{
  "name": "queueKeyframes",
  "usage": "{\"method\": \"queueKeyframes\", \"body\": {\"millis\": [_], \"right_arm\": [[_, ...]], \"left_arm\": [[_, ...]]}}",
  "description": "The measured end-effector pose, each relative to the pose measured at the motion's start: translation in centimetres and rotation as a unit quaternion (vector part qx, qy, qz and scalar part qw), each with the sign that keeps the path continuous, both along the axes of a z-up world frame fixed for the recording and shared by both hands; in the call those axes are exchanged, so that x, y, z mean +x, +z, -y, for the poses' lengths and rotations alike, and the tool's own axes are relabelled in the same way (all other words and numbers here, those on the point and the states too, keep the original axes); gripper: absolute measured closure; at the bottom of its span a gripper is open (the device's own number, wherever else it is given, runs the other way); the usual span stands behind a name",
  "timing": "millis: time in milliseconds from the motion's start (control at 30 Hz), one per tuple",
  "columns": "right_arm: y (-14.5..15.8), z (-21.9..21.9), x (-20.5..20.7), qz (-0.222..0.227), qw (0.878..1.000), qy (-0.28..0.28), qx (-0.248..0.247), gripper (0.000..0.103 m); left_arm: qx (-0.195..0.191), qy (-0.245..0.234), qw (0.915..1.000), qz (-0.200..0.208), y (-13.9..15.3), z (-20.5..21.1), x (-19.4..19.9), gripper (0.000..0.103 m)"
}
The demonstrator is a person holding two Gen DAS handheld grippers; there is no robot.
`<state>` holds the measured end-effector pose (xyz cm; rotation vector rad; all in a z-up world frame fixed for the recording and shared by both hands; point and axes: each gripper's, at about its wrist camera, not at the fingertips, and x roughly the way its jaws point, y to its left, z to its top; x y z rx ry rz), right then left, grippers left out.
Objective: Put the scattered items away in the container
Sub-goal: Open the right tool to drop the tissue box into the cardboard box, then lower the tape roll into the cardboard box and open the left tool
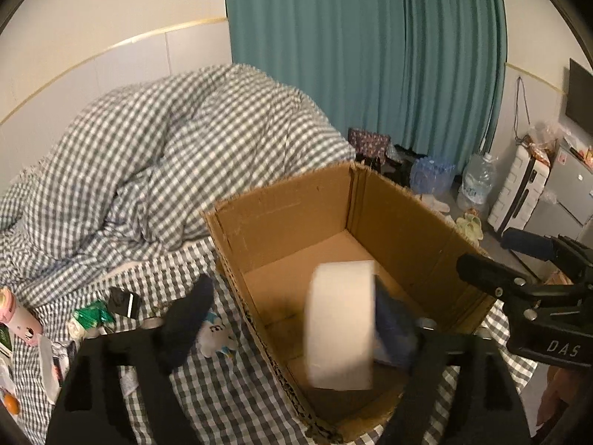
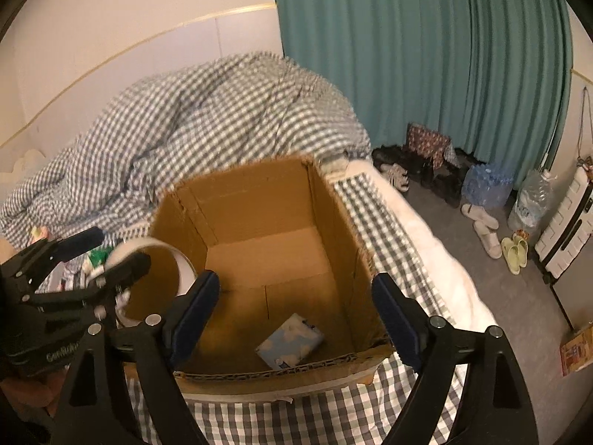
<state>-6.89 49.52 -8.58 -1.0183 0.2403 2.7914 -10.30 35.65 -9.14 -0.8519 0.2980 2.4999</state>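
Note:
An open cardboard box [image 1: 281, 200] stands on the checked bed; it also shows in the right wrist view [image 2: 259, 193]. A white tape roll [image 1: 341, 322] is blurred over the box's inside, touching only my left gripper's right finger. My left gripper [image 1: 292, 326] is open wide, its left finger out over the bedsheet. In the right wrist view the roll [image 2: 163, 252] sits at the box's left wall beside the left gripper. My right gripper [image 2: 296, 315] is open and empty above the box's near rim. A blue-and-white tissue pack [image 2: 289, 341] lies on the box floor.
Scattered items lie on the sheet left of the box: a green packet [image 1: 89, 317], a black box [image 1: 124, 302], a pink bottle [image 1: 22, 319], a small plush [image 1: 217, 337]. A bunched checked duvet [image 1: 166, 148] lies behind. Shoes, water bottles and a suitcase [image 2: 567, 230] stand on the floor to the right.

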Motion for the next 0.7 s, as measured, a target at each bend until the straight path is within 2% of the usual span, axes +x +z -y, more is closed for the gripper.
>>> {"method": "queueKeyframes", "body": {"millis": [100,167,267,333,400,600,700], "right_arm": [[1.6,0.1,1.2,-0.025,1.000,-0.006,0.006,0.017],[2.4,0.2,1.8,-0.037,0.999,-0.009,0.010,0.015],[3.5,0.4,2.6,-0.049,0.999,-0.013,0.015,0.014],[3.9,0.4,3.0,-0.050,0.999,-0.014,0.016,0.014],[4.0,0.3,3.1,-0.049,0.999,-0.014,0.016,0.014],[3.7,0.2,3.2,-0.042,0.999,-0.012,0.016,0.014],[3.3,-0.1,3.1,-0.037,0.999,-0.012,0.013,0.014]], "left_arm": [[0.011,-0.005,0.9999,-0.009,1.2,0.3,0.7,0.008],[0.014,-0.003,0.9997,-0.018,1.8,0.4,1.1,0.000],[0.016,-0.004,0.9996,-0.021,2.3,0.4,1.5,0.000],[0.001,0.000,1.0000,0.000,2.0,0.0,0.9,0.000],[-0.017,0.003,0.9989,0.043,0.9,-0.5,-0.4,0.000],[0.011,-0.006,0.9896,0.144,-1.1,-0.3,-2.4,0.000],[0.011,-0.001,0.9894,0.144,-1.4,-0.4,-2.1,0.000]]}}
